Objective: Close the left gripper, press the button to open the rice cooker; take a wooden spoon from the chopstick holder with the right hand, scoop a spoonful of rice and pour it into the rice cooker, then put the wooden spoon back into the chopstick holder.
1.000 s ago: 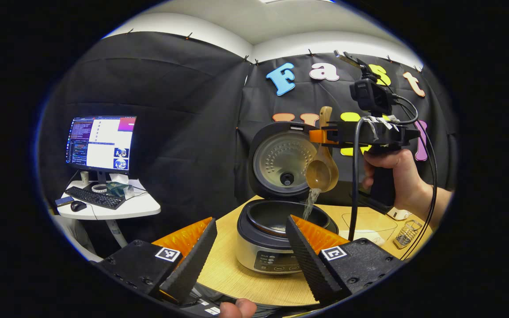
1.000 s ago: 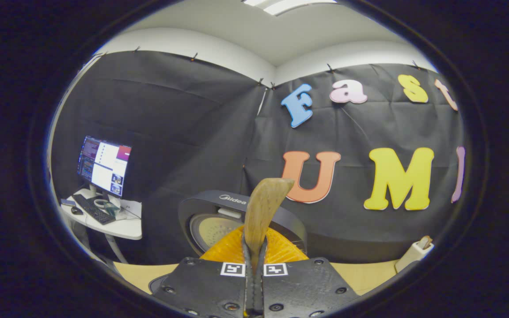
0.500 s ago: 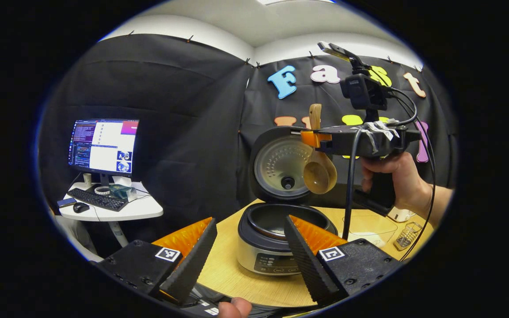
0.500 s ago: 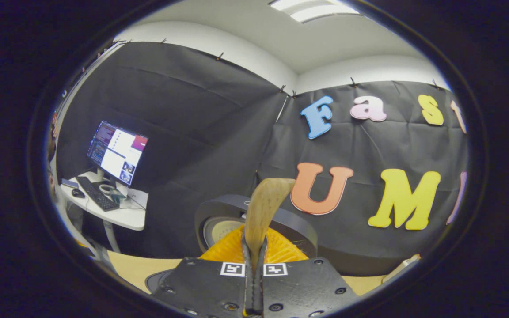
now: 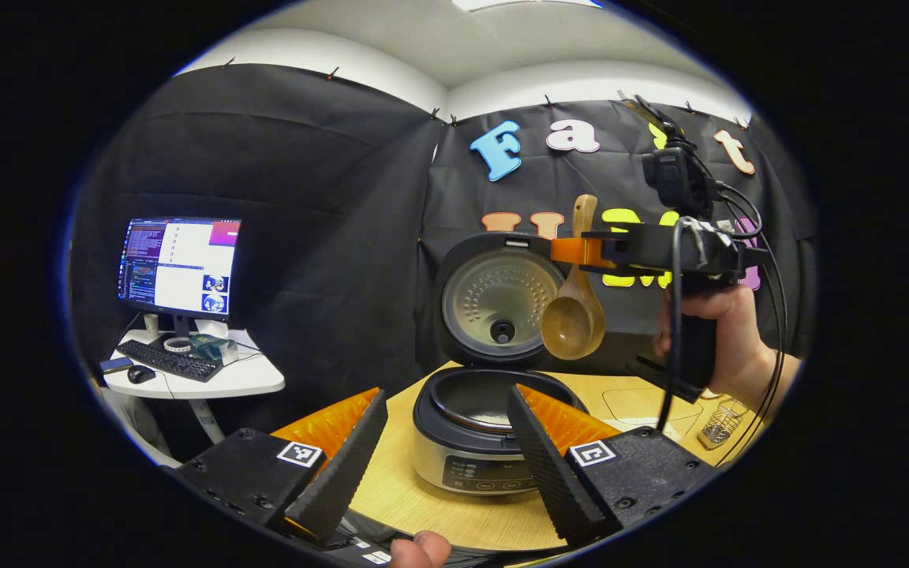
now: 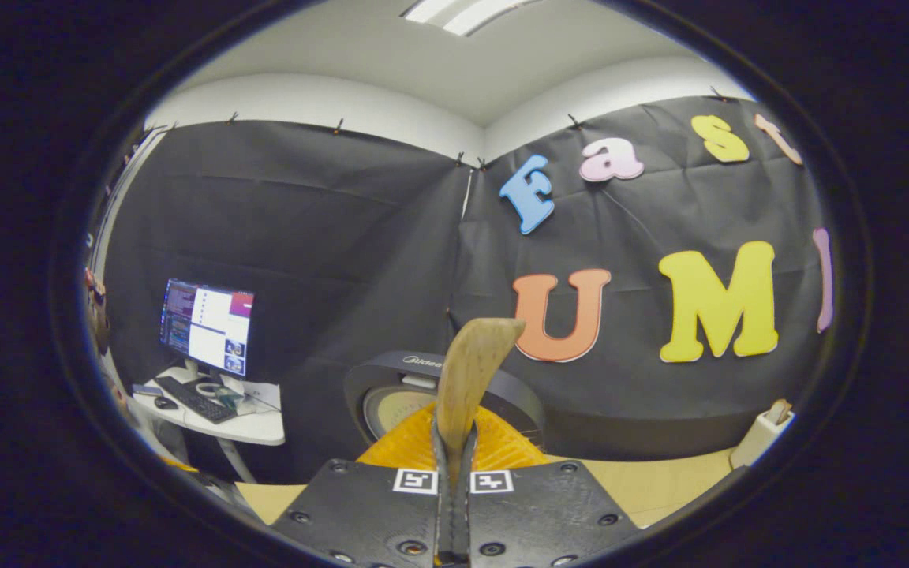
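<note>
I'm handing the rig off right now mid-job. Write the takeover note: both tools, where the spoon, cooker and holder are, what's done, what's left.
Left tool: open, holding nothing, low in front of the rice cooker.
Right tool: shut on the wooden spoon handle, bowl hanging down and looking empty, held above the cooker near its raised lid.
Chopstick holder: wire basket on the table, to the right of the cooker.
Done: cooker opened, spoon taken; some rice sits in the pot.
Left: carry the spoon right and set it back into the chopstick holder.
</note>
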Demonstrator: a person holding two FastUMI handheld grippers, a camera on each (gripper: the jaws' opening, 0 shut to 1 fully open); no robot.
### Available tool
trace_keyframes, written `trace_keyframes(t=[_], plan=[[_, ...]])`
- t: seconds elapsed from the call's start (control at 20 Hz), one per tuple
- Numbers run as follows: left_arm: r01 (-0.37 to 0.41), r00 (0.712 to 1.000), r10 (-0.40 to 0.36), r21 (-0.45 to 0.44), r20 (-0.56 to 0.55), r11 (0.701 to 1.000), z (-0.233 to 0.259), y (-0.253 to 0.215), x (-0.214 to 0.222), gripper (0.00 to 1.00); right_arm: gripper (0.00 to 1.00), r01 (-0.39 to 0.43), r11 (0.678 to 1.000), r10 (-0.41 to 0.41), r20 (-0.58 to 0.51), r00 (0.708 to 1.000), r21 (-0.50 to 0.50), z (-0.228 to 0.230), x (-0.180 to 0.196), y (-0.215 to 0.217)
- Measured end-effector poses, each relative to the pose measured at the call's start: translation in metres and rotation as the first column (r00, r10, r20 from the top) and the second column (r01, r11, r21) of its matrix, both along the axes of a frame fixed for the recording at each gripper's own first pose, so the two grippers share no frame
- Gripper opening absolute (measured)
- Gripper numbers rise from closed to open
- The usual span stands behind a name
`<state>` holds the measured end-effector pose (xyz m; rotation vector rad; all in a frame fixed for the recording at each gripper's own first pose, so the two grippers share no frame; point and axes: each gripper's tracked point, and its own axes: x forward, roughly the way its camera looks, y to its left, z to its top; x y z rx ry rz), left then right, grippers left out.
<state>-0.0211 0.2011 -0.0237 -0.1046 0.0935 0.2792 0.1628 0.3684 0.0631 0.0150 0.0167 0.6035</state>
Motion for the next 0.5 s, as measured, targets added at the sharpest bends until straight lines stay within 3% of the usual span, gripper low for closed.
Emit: trace_keyframes(t=[0.3,0.5], plan=[[0.016,1.000,-0.016,0.023,0.005,1.000,0.002,-0.013,0.004,0.98,0.00,0.107,0.982,-0.089,-0.116,0.989,0.157,0.002,-0.002,-0.091],[0.057,0.998,-0.057,0.023,0.008,0.998,0.005,-0.041,0.010,0.98,0.00,0.227,0.939,-0.173,-0.218,0.961,0.258,0.001,-0.002,-0.183]])
